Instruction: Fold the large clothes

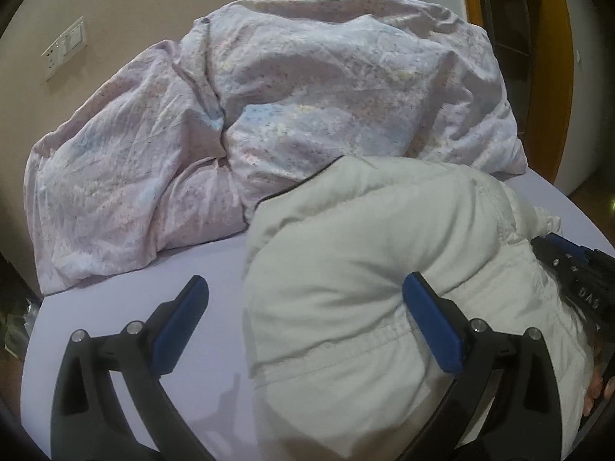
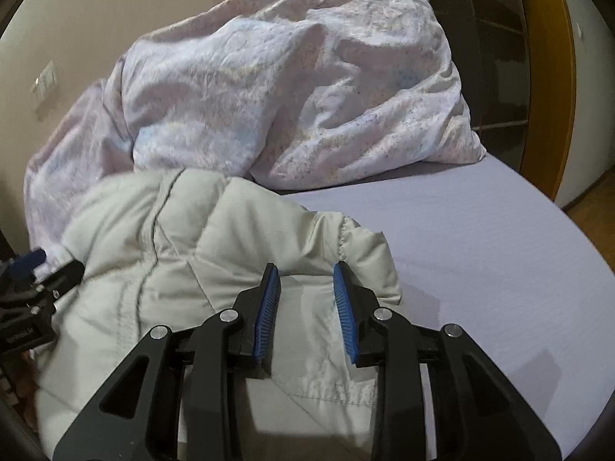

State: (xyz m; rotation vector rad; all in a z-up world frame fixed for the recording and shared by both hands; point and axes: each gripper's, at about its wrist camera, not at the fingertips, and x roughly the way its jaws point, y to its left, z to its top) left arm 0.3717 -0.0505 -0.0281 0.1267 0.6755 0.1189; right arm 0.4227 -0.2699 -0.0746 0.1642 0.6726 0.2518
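Observation:
A pale grey padded jacket (image 1: 365, 249) lies bunched on the lilac bed sheet (image 1: 127, 345). My left gripper (image 1: 305, 280) is open wide; its right finger (image 1: 430, 322) rests against the jacket's bulging side and its left finger (image 1: 180, 315) stands over bare sheet. Seen from the left wrist, the right gripper (image 1: 569, 265) is at the jacket's far right edge. In the right wrist view the right gripper (image 2: 305, 267) hovers over the jacket (image 2: 173, 249) with a narrow gap between its blue pads (image 2: 265, 307). Fabric lies below them, not pinched. The left gripper (image 2: 42, 265) shows at the left edge.
A crumpled floral duvet (image 1: 269, 115) is heaped across the back of the bed, touching the jacket. Bare sheet (image 2: 480, 269) stretches to the right of the jacket. A wall with a socket plate (image 1: 65, 50) stands behind, and a wooden door frame (image 2: 549, 77) on the right.

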